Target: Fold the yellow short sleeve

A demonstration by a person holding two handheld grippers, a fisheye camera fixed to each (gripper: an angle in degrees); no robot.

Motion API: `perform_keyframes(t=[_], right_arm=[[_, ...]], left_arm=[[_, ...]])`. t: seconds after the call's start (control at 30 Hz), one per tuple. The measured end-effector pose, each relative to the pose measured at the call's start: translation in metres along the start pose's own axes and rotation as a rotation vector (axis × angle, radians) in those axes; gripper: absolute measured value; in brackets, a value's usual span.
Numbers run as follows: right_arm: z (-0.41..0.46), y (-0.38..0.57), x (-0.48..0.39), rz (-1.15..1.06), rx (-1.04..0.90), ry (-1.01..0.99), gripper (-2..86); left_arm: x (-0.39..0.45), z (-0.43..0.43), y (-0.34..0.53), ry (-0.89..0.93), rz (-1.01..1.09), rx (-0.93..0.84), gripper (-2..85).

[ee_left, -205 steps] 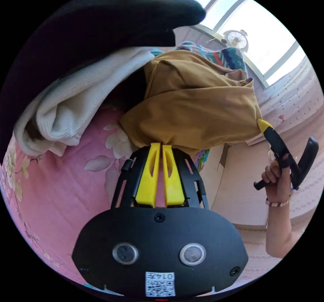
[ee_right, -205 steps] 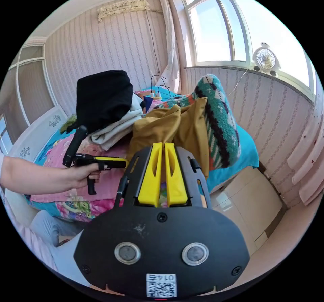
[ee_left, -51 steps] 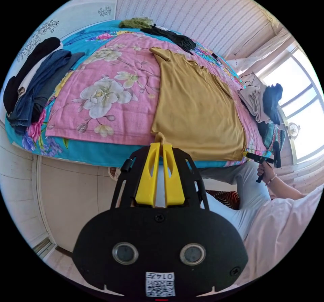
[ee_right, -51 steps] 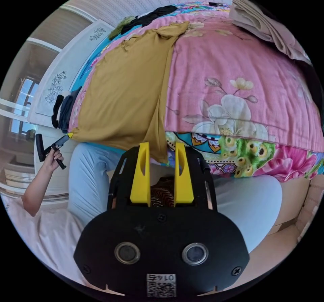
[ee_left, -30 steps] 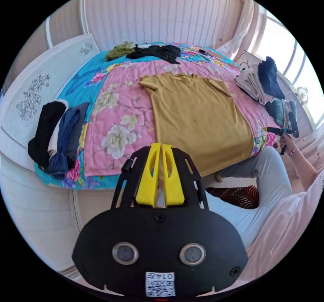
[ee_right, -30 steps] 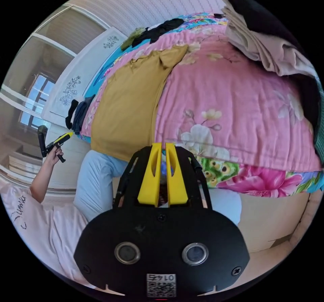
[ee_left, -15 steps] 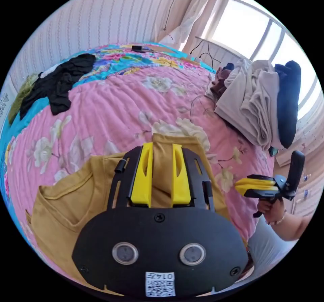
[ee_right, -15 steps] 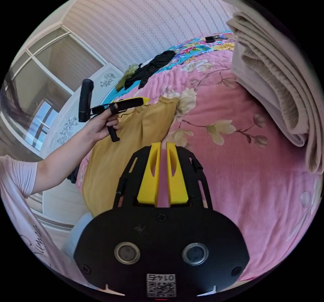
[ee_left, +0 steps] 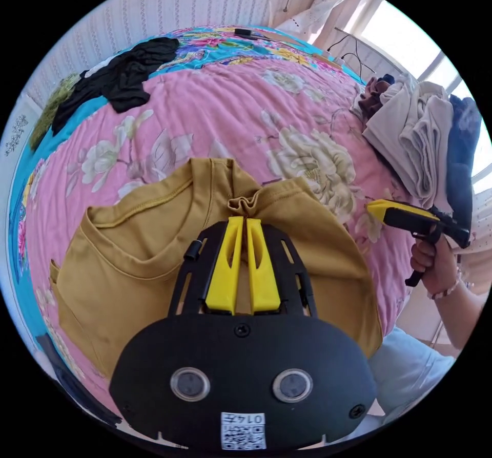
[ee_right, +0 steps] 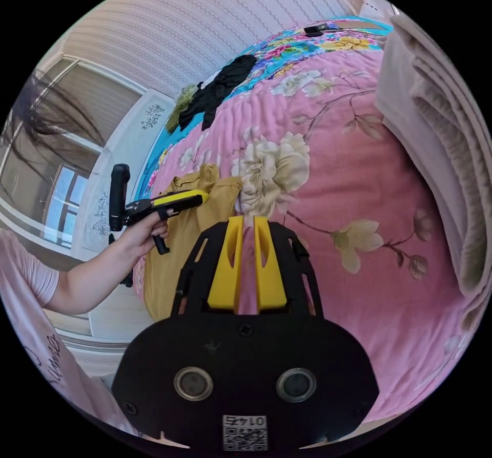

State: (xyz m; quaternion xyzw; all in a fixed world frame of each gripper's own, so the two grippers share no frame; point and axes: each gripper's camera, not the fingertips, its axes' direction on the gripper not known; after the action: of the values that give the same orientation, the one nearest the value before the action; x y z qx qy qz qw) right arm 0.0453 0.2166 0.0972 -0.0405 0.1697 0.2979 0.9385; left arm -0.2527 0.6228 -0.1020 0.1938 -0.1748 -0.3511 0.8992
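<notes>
The yellow shirt (ee_left: 154, 253) lies on the pink flowery blanket (ee_left: 215, 104) on the bed, with its neck hole showing. The left gripper (ee_left: 242, 222) has its 2 yellow jaws pressed together on a bunched-up bit of the shirt's sleeve (the cloth puffs out in a little wrinkle just past the tips). In the right gripper view, the left gripper (ee_right: 197, 196) sits at the edge of the shirt (ee_right: 174, 253), held by a hand (ee_right: 141, 230).

The right gripper (ee_right: 247, 227) hangs over the pink blanket (ee_right: 348, 181), just beside the shirt, and its 2 jaws are close together with nothing between them. In the left gripper view it (ee_left: 376, 208) points at the blanket near the shirt's edge.

A pile of folded beige clothes (ee_left: 410, 130) rests on the blanket nearby. A black piece of clothing (ee_left: 123, 74) lies at the far side of the bed.
</notes>
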Motion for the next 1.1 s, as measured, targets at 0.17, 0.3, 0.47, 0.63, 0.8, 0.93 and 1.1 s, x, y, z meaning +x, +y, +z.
perform_keyframes(t=[0.17,0.3,0.47,0.63,0.8,0.93,1.1], right_arm=[[0.030,-0.026,-0.003,0.014,-0.030,-0.097,7.6],[0.053,-0.048,-0.004,0.045,-0.015,-0.121,8.4],[0.057,-0.059,0.009,0.100,-0.036,-0.200,2.3],[-0.014,-0.019,0.009,0.166,0.184,-0.189,0.9],[-0.056,0.017,0.012,0.269,0.315,0.010,0.6],[-0.054,0.025,0.032,0.395,0.314,0.115,0.6],[-0.045,0.030,0.042,0.523,0.322,0.072,0.8]], left_arm=[[-0.004,0.020,-0.001,0.059,-0.041,0.056,-1.0],[-0.004,0.022,-0.007,0.086,-0.037,0.075,-1.0],[0.018,0.005,-0.023,0.091,0.081,0.172,-1.0],[0.063,0.002,-0.056,0.248,0.246,0.267,-1.0],[0.138,0.032,-0.095,0.354,0.464,0.214,-0.7],[0.174,0.077,-0.104,0.297,0.502,0.060,1.1],[0.167,0.062,-0.096,0.344,0.500,0.117,5.8]])
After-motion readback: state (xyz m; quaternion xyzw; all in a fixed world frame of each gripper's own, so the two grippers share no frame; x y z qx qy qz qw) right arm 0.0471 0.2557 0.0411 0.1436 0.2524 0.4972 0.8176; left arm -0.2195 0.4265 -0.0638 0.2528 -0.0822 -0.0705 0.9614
